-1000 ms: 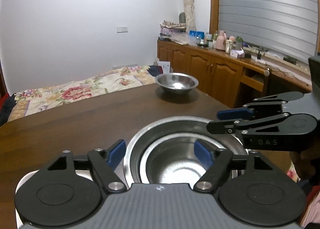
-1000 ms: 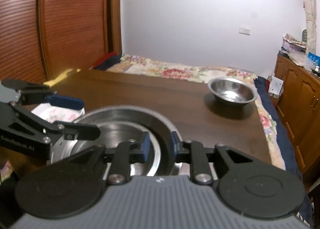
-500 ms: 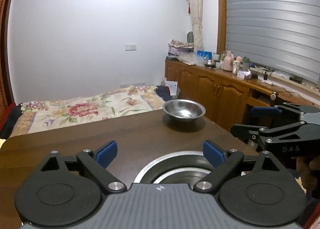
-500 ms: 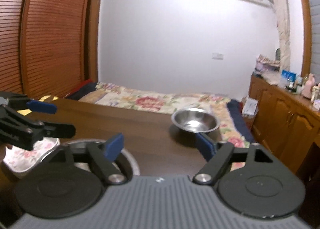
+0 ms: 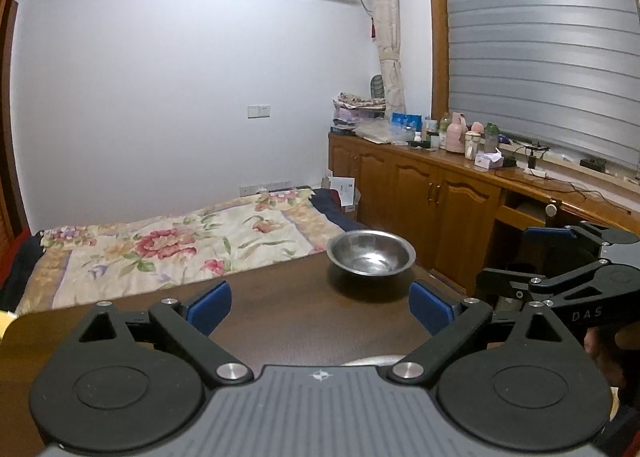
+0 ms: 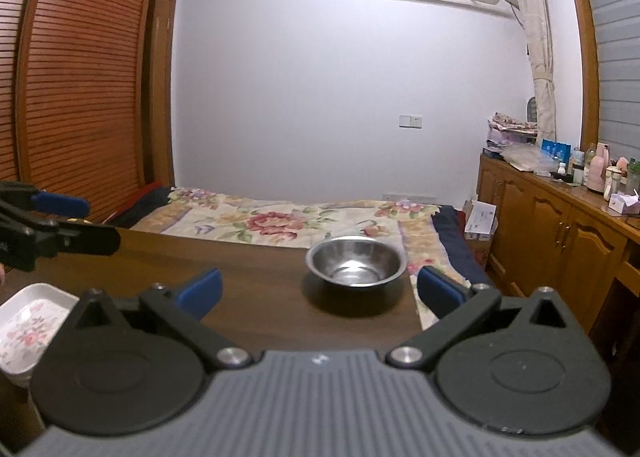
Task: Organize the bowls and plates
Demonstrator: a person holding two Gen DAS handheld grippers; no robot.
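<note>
A small steel bowl [image 5: 371, 255] stands upright at the far right corner of the dark wooden table [image 5: 280, 317]; it also shows in the right wrist view [image 6: 355, 262]. My left gripper [image 5: 320, 307] is open and empty, held well short of the bowl. My right gripper [image 6: 320, 289] is open and empty, facing the bowl from a distance. A sliver of a steel rim [image 5: 372, 359] shows just under the left gripper. A white floral dish [image 6: 28, 327] lies at the table's left.
A bed with a floral cover [image 6: 280, 221] lies beyond the table's far edge. Wooden cabinets [image 5: 432, 209] with bottles on top run along the right. A slatted wooden wardrobe [image 6: 80, 97] stands at the left.
Both grippers have risen and tilted up away from the stacked steel bowls below. The right gripper, shut on the rim a second ago, now stands open. The stack has dropped out of view.
</note>
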